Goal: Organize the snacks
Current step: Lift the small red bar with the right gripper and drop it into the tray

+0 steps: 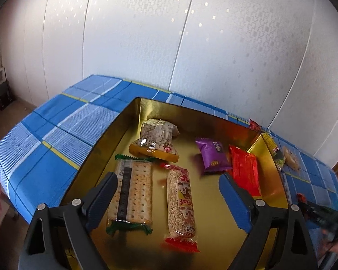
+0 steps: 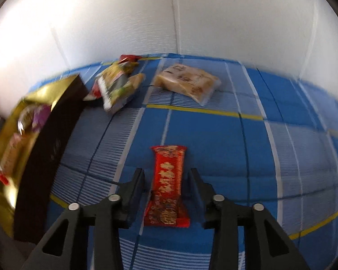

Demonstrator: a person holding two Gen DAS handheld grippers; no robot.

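Observation:
A gold-lined box [image 1: 146, 105] on the blue checked cloth holds several snacks: a cracker pack [image 1: 133, 191], a puffed-rice bar [image 1: 181, 202], a purple packet [image 1: 211, 155], a red packet [image 1: 245, 171] and two seed packets [image 1: 157, 132]. My left gripper [image 1: 169, 184] is open and empty above the box. My right gripper [image 2: 166, 173] is open, its fingers on either side of a red snack bar [image 2: 167, 184] that lies on the cloth, not touching it. The box [image 2: 45, 139] stands to the left there.
More snacks lie on the cloth right of the box: a green-yellow packet [image 2: 115, 87], a small red packet [image 2: 128, 57] and a pale biscuit pack [image 2: 187, 81]. A white wall runs behind the table. The cloth edge drops off at left [image 1: 9, 180].

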